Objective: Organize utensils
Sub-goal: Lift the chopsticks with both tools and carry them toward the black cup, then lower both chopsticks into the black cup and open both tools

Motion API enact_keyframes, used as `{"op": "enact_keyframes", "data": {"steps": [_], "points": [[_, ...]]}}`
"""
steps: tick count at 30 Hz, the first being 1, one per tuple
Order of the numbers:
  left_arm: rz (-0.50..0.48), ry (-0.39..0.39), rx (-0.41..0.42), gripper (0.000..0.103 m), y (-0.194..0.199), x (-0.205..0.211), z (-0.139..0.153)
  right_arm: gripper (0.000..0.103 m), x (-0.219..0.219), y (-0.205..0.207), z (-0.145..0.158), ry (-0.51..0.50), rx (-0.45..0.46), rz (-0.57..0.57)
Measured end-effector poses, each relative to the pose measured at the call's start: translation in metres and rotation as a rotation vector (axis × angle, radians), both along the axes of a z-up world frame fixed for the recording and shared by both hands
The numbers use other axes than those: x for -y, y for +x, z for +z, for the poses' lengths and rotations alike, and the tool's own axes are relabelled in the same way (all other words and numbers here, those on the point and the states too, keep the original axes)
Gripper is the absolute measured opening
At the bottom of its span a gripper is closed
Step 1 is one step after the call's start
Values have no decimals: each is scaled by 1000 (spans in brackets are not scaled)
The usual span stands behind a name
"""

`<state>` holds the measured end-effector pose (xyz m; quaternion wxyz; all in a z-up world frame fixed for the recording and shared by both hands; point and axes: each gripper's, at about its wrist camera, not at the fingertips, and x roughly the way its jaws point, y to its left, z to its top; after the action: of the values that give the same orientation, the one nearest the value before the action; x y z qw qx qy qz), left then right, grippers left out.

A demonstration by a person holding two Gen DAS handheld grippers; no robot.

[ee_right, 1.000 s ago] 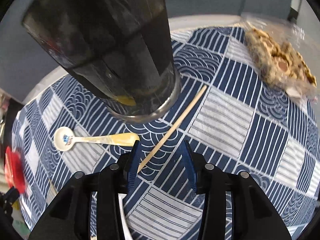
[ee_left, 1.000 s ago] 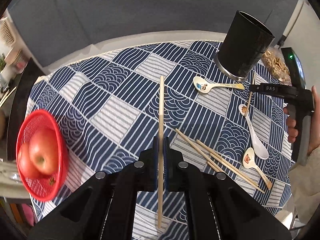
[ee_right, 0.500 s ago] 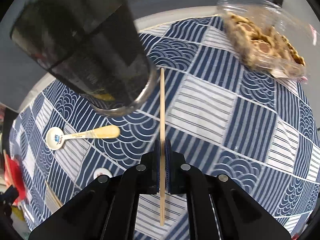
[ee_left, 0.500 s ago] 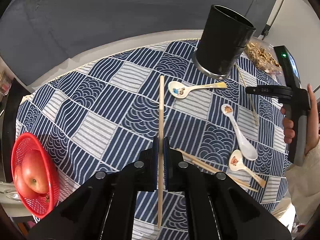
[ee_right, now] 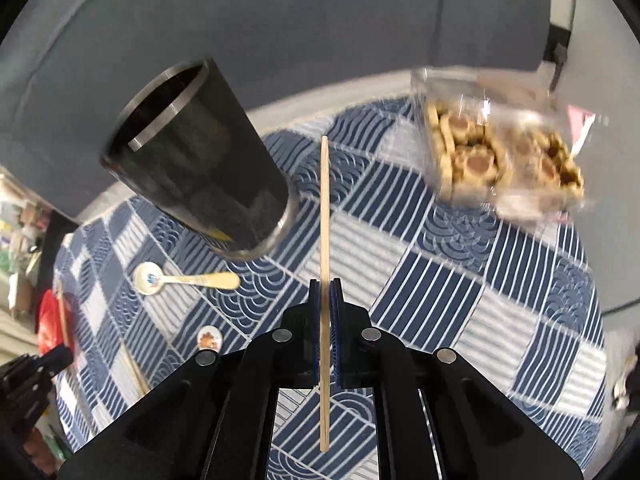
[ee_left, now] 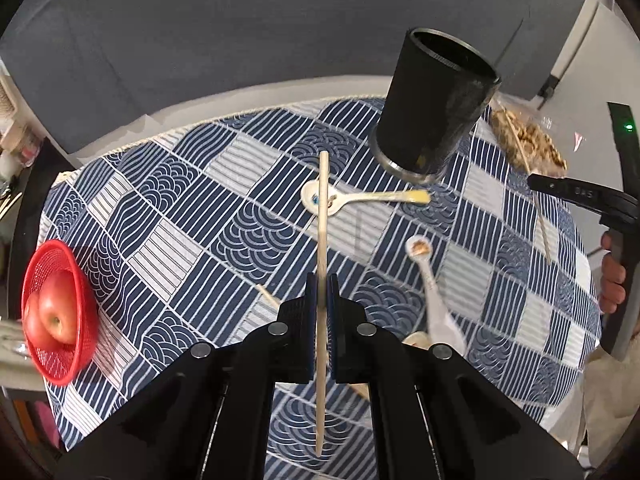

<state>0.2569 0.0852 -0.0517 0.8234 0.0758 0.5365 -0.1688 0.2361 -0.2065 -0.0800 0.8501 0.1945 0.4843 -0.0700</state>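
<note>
Left wrist: chopstick (ee_left: 322, 216) in left gripper (ee_left: 321, 300)

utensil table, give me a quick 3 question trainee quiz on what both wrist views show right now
1. True or false: the left gripper is shut on a chopstick.
2. Multiple choice: what does the right gripper hold? A) a spoon B) a chopstick C) nothing
3. Fill in: the red basket at the tablecloth's edge holds ____.

Key
1. True. Its pads pinch the stick partway along, with both ends sticking out.
2. B. The stick is clamped between the shut jaws, beside the black holder.
3. Apples. The yellow-handled spoon lies on the cloth near the holder.
</note>
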Motion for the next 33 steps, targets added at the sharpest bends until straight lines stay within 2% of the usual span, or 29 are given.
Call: {"op": "enact_keyframes", "data": {"steps": [10,12,18,25,33], "points": [[103,-45,92,5,-30,34,30,5,28,-2,52,0,145,126],[109,-79,112,5,-34,39,38,5,30,-3,65,-1,180,153],[117,-113,190,5,-38,56,63,5,36,-10,98,-29,275,185],[99,-154,246,5,-16,74,90,5,38,3,125,9,356,238],[64,-239,280,5,33,90,108,5,33,42,133,100,452,343]]}}
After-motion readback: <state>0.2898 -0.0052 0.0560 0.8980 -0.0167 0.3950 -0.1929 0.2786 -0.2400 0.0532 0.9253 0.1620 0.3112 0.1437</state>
